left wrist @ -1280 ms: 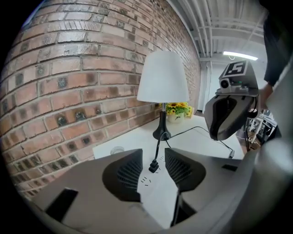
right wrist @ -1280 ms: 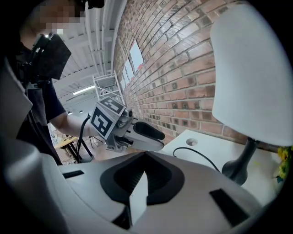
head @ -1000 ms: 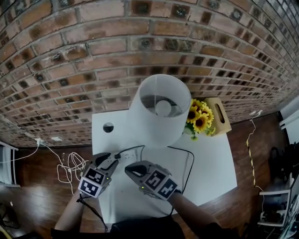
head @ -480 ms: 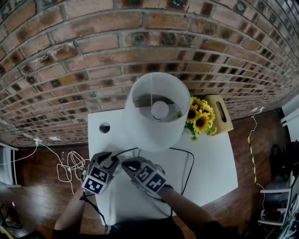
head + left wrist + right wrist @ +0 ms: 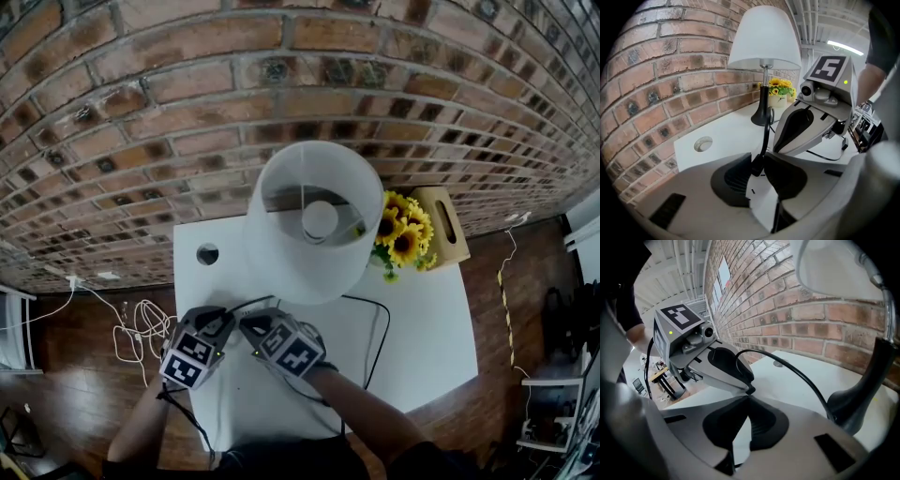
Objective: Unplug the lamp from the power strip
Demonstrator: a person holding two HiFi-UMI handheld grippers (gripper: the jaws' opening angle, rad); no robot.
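- Head view: a lamp (image 5: 314,225) with a white shade stands on a white table (image 5: 422,347) against a brick wall (image 5: 281,94). Sunflowers (image 5: 398,234) and a wooden box (image 5: 442,225) sit just to its right.
- Both tools are low over the near left part of the table. The left gripper (image 5: 223,322) and the right gripper (image 5: 249,324) are almost tip to tip, close in front of the lamp.
- Left gripper view: the jaws have just been closing and now stand narrow, with the pads against the sides of the black plug (image 5: 757,165).
- That plug stands upright on the white power strip (image 5: 760,202), which lies on the table under the jaws.
- From the plug, the black cord (image 5: 765,133) runs away toward the lamp's dark foot.
- Right gripper view: the jaws are drawn almost together, tips nearly meeting, with nothing pinched between them.
- A white sliver shows through the slit; I cannot tell whether it is strip or table.
- These tips sit just beside the plug and the left gripper's tips.
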